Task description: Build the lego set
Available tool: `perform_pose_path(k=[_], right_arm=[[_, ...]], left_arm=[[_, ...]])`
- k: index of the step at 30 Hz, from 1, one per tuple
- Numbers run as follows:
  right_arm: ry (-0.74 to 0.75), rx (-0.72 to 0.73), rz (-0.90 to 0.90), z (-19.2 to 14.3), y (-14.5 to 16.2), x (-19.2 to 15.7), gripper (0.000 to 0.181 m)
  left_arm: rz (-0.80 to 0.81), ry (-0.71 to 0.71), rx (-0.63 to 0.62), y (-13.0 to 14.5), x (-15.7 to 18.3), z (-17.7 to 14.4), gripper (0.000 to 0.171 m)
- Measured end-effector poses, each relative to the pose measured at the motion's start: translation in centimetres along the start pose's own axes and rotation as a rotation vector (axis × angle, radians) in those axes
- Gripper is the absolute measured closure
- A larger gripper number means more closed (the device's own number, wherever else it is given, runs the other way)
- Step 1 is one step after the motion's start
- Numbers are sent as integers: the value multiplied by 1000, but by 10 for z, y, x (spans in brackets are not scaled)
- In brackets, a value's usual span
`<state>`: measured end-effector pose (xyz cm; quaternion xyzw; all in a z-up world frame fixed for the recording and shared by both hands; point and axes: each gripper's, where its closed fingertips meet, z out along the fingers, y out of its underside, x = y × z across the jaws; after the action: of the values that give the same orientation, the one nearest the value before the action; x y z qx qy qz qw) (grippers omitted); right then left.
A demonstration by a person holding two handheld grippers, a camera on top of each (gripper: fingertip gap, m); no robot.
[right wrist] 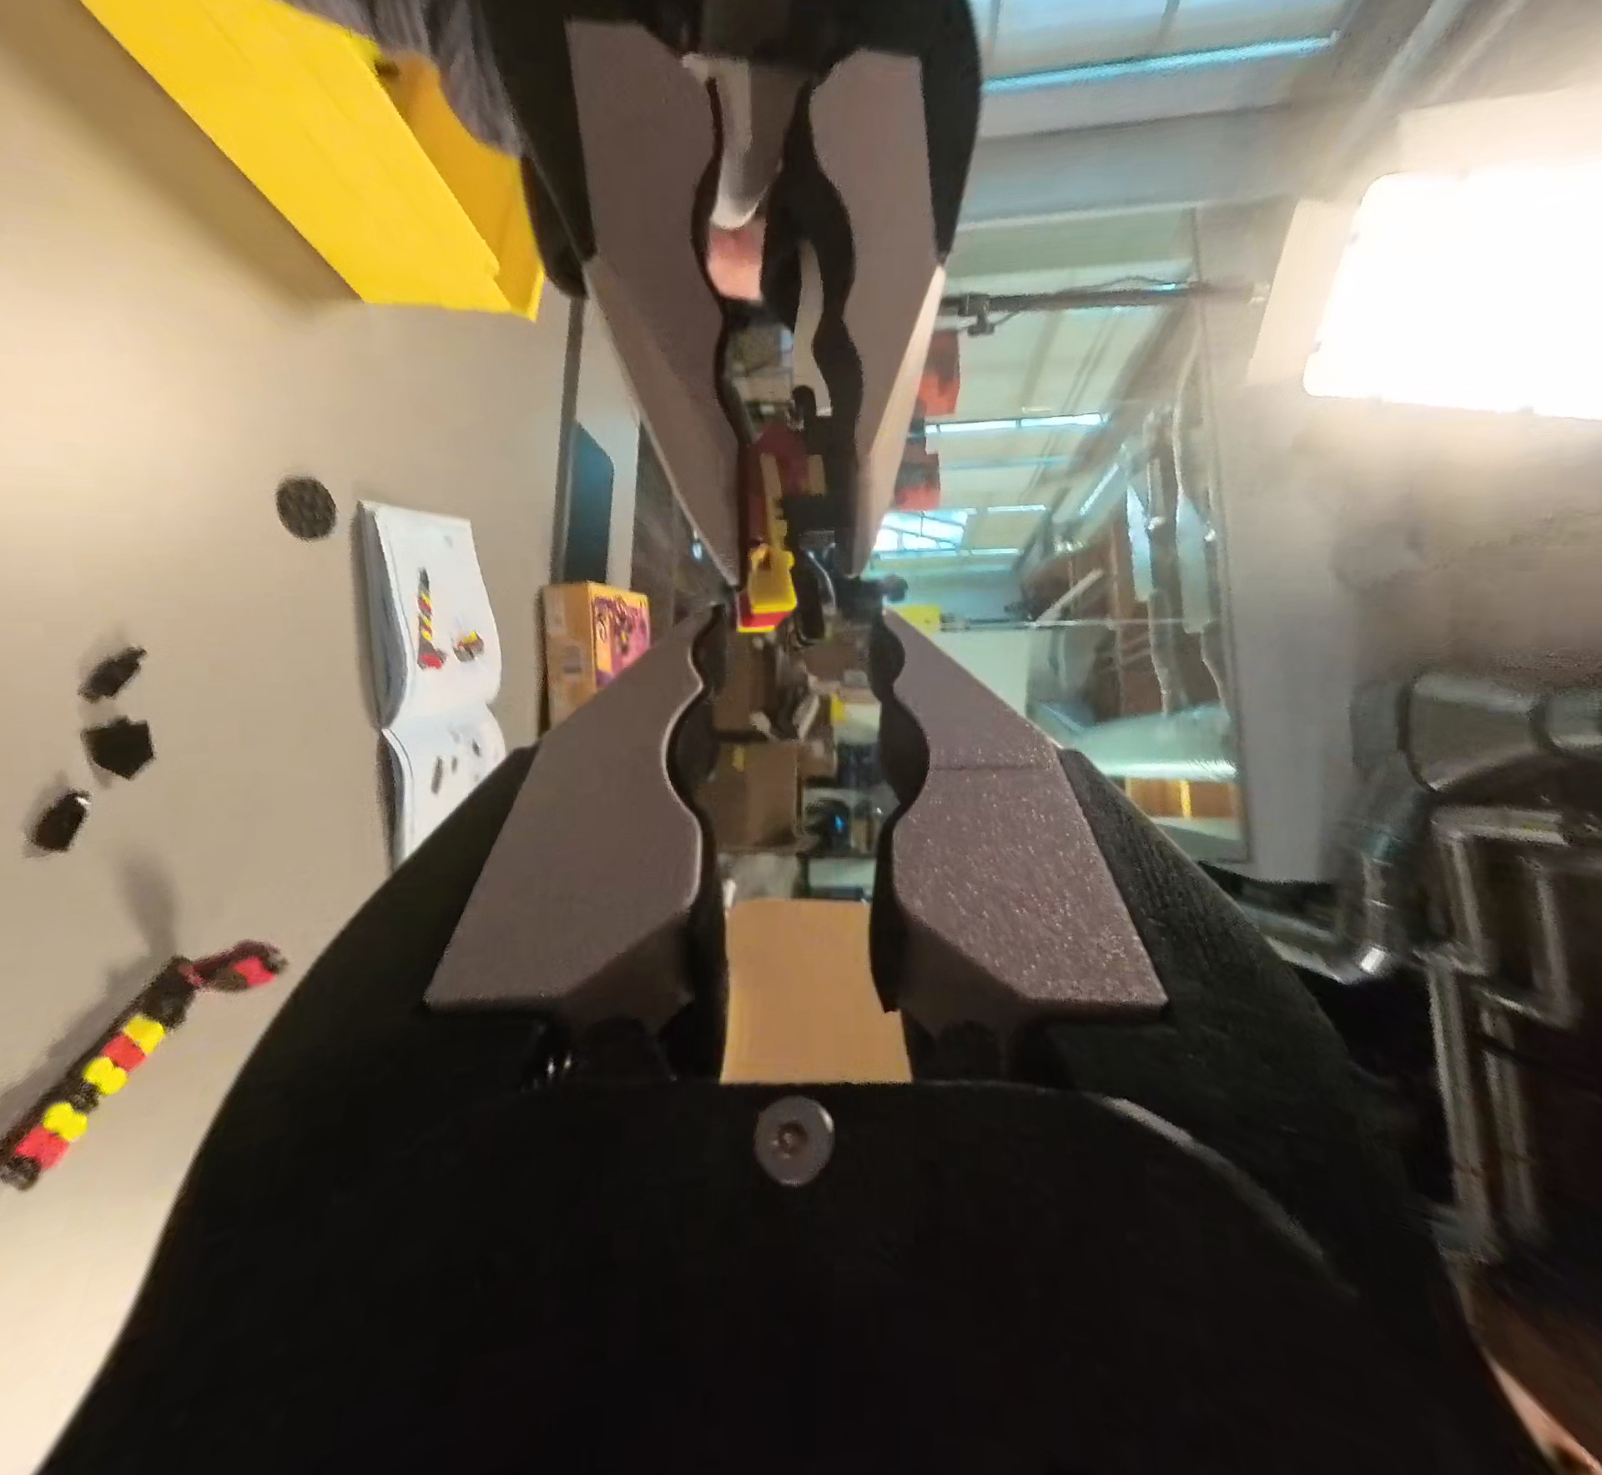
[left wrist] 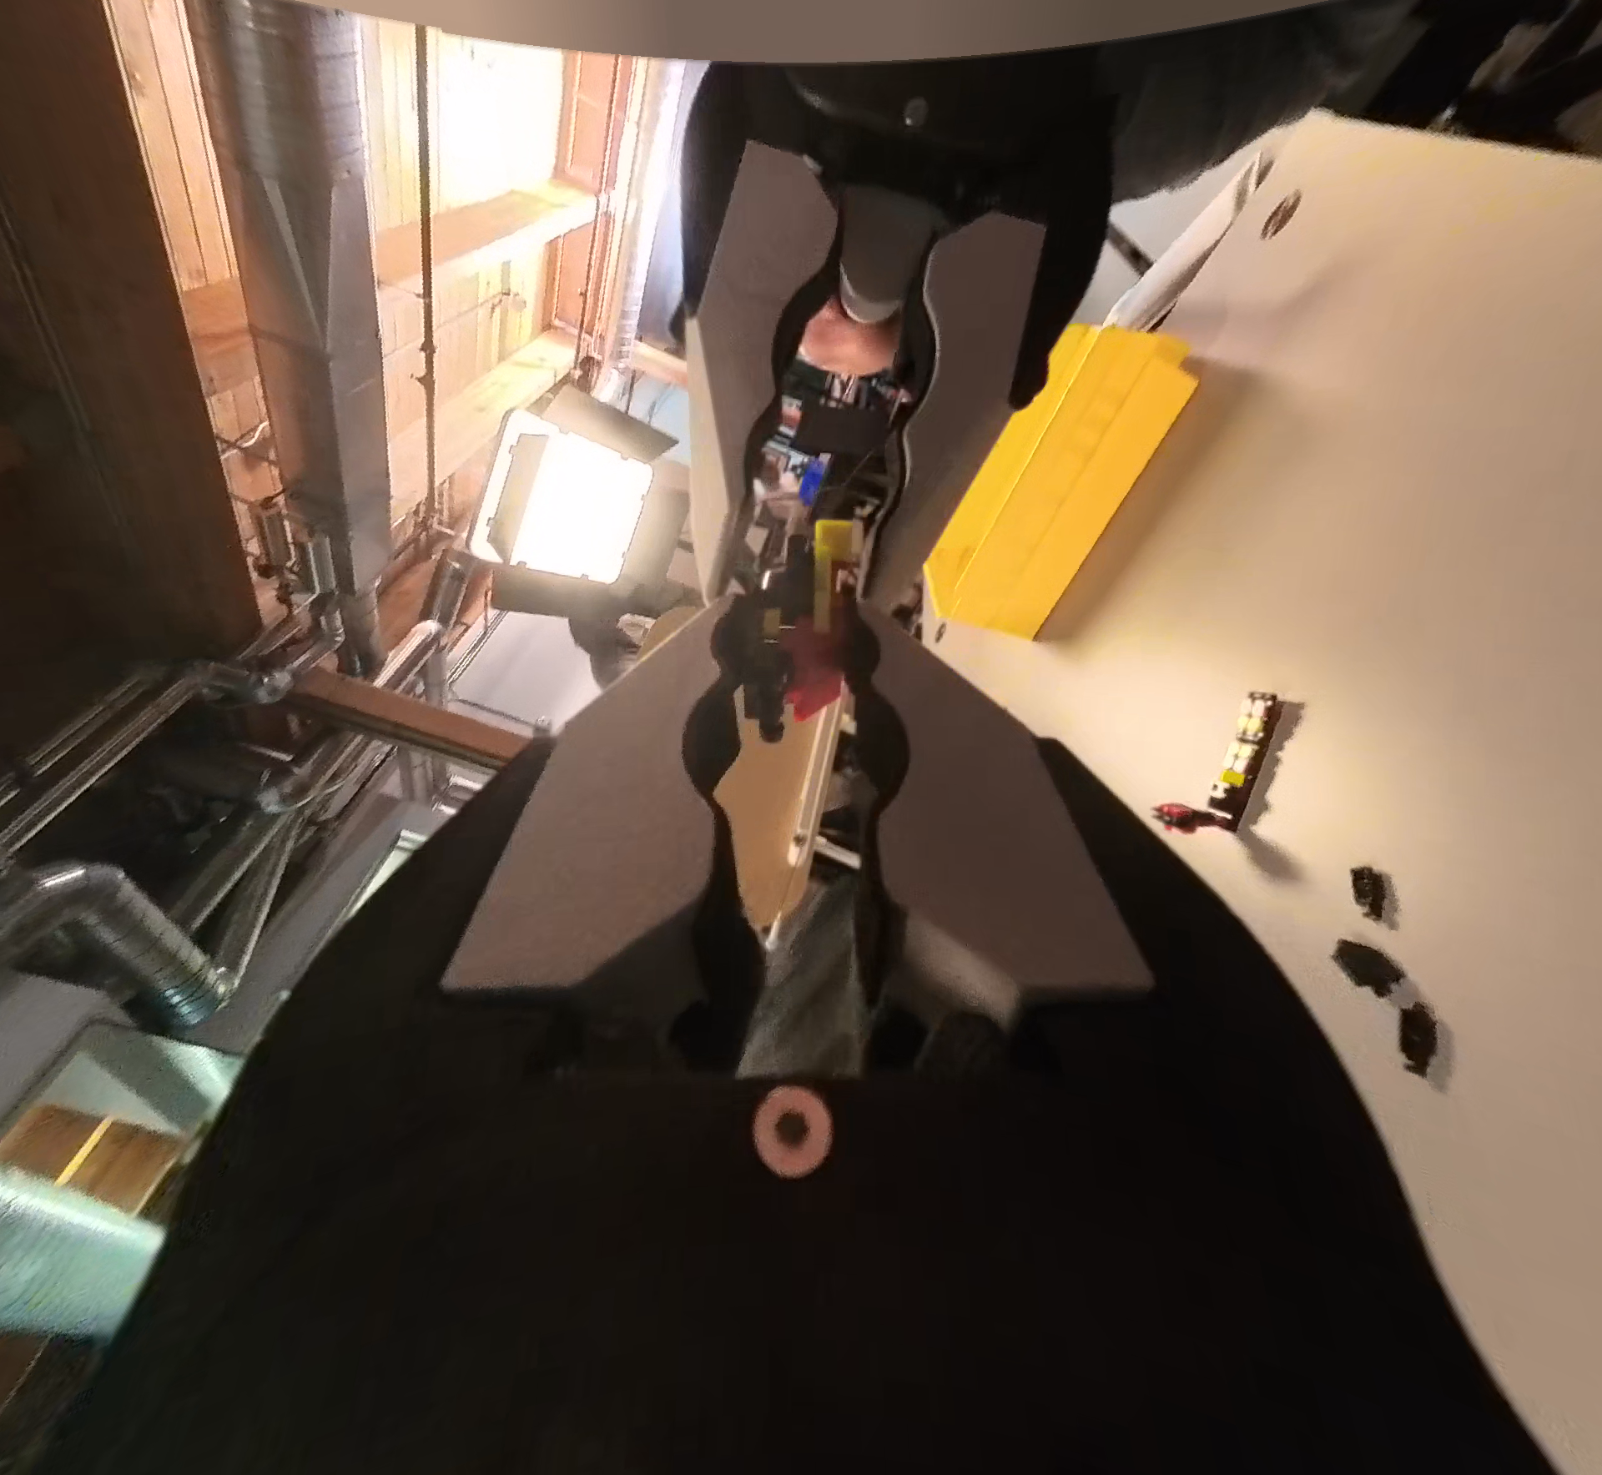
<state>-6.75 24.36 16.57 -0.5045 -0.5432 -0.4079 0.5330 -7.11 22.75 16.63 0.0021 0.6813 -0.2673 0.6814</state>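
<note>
Two grippers, left (left wrist: 784, 636) and right (right wrist: 793, 610), pinch one lego assembly (right wrist: 771, 532) beside the cream table (right wrist: 217, 411), a studio lamp (left wrist: 563, 510) glaring.

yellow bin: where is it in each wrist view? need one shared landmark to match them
Left wrist view: yellow bin right of centre, on the table, beside the far gripper.
Right wrist view: yellow bin upper left, partly behind the far gripper.
Shared landmark: three loose black pieces on the table.
</note>
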Motion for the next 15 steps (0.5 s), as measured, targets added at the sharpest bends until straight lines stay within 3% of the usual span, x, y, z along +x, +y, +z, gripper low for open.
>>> perform_pose_path(k=[8, 15], right_arm=[[28, -150, -115, 13, 15, -5, 151], [13, -175, -140, 21, 19, -7, 154]], left_arm=[[26, -18, -77, 11, -1, 5, 152], [36, -15, -89, 12, 0, 5, 152]])
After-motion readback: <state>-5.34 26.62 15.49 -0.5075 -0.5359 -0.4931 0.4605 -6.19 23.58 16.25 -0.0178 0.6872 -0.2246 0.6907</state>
